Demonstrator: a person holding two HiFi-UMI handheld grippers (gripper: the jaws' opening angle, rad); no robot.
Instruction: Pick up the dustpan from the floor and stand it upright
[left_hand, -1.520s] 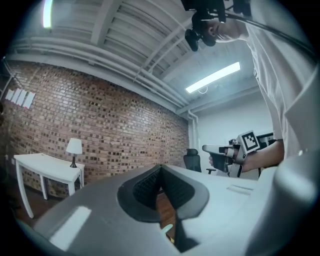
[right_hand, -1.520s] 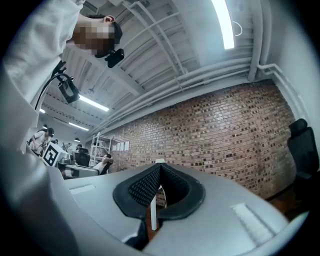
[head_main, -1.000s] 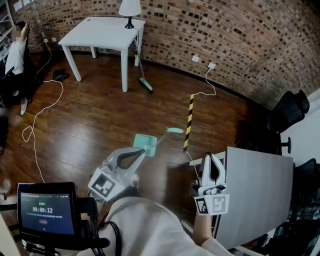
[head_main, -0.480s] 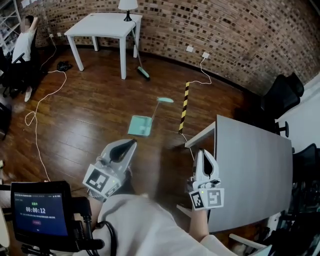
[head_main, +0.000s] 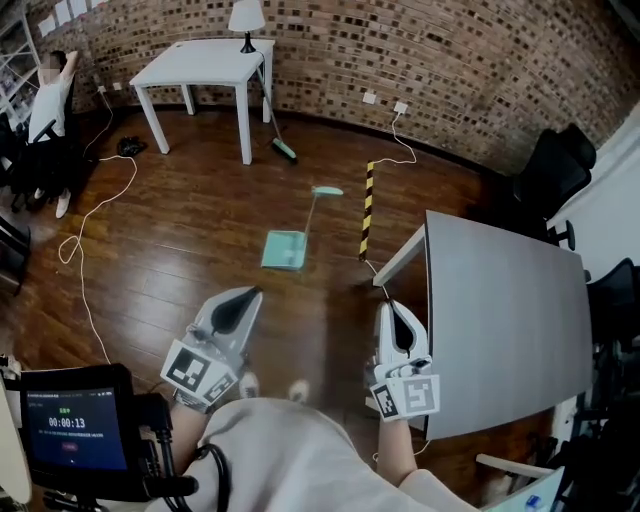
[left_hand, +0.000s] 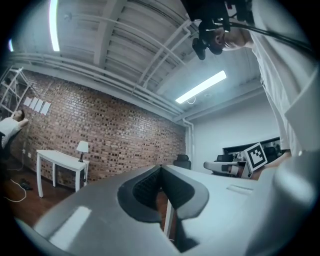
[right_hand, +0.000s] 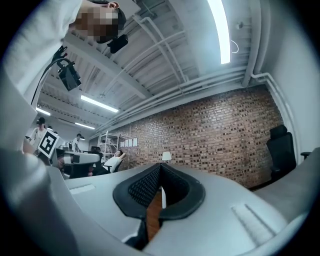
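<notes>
A mint-green dustpan (head_main: 284, 248) lies flat on the wooden floor, its long handle (head_main: 313, 205) running away towards the brick wall. My left gripper (head_main: 252, 293) is shut and empty, held level nearer to me than the pan and a little left of it. My right gripper (head_main: 390, 305) is shut too, empty, beside the corner of the grey table (head_main: 500, 320). In the left gripper view my left gripper (left_hand: 161, 167) shows tips that meet with nothing between them. The right gripper (right_hand: 160, 165) is the same in the right gripper view. Neither gripper view shows the dustpan.
A black-and-yellow striped strip (head_main: 366, 208) lies on the floor right of the dustpan. A white table (head_main: 200, 62) with a lamp (head_main: 244, 20) stands at the wall, a green broom (head_main: 278, 130) leaning on it. White cables (head_main: 90, 225) trail at the left. A black chair (head_main: 550, 170) is at the right.
Both grippers have moved forward across the room with me. The dustpan sits farther up the head view than before, and the grey table has drawn nearer on the right.
</notes>
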